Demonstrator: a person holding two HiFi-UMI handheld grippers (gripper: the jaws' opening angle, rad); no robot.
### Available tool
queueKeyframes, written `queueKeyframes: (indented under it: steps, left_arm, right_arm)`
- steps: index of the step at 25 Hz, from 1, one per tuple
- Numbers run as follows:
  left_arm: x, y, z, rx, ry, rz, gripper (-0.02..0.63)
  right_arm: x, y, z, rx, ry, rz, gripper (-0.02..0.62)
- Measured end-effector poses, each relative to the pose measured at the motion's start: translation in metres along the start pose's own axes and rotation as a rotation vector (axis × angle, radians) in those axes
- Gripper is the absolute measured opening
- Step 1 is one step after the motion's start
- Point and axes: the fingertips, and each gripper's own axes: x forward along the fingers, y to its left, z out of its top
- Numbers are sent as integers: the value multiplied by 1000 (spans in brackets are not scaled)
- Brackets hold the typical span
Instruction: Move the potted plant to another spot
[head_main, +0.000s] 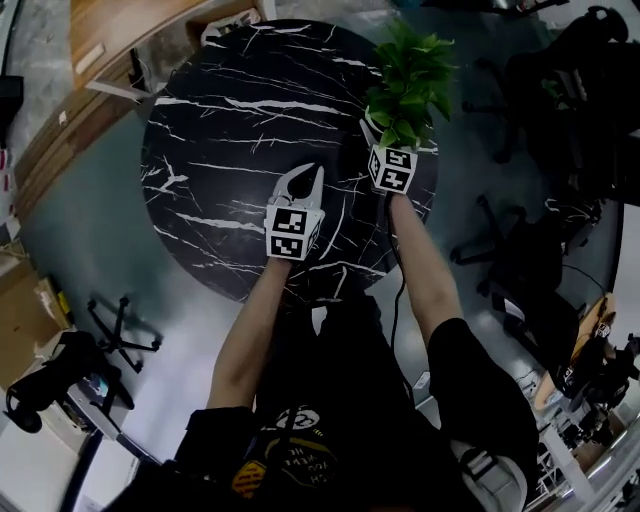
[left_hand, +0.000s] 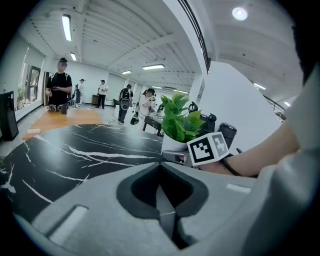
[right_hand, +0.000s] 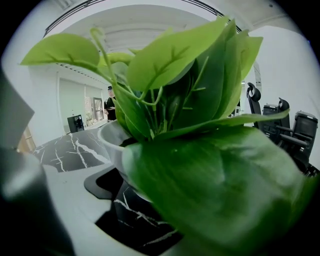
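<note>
The potted plant (head_main: 408, 85) is a leafy green plant in a white pot, standing at the right edge of the round black marble table (head_main: 230, 120). My right gripper (head_main: 390, 130) reaches in under the leaves. In the right gripper view the white pot (right_hand: 112, 145) sits between the jaws, against the left one, and a big leaf (right_hand: 215, 190) hides the right jaw. My left gripper (head_main: 304, 178) hovers over the table's middle front, shut and empty. The left gripper view shows the plant (left_hand: 180, 122) ahead on the right, behind the right gripper's marker cube (left_hand: 209, 147).
Black office chairs (head_main: 545, 90) stand past the table's right side, close to the plant. A wooden cabinet (head_main: 120, 30) runs along the far left. Several people (left_hand: 60, 87) stand far off in the hall. A chair base (head_main: 120, 335) lies on the floor at the left.
</note>
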Motion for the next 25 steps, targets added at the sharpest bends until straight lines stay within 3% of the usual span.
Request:
queueKeyframes:
  steps: [7,15,19,25]
  left_arm:
    - [17,56,31,-10,-31,44,4]
    - [-13,141,43,-49,-66,157,4]
    - [-36,176,37,-88,-89,214,4]
    - [-84,218,9,-179,-106,304,3]
  right_arm:
    - [48,14,30,-30,19,35,453]
    - [118,69,73,-93,35,129,453]
    - [152,118,93,-140,32,195,453]
    - [177,231,106,-244,32,358,451]
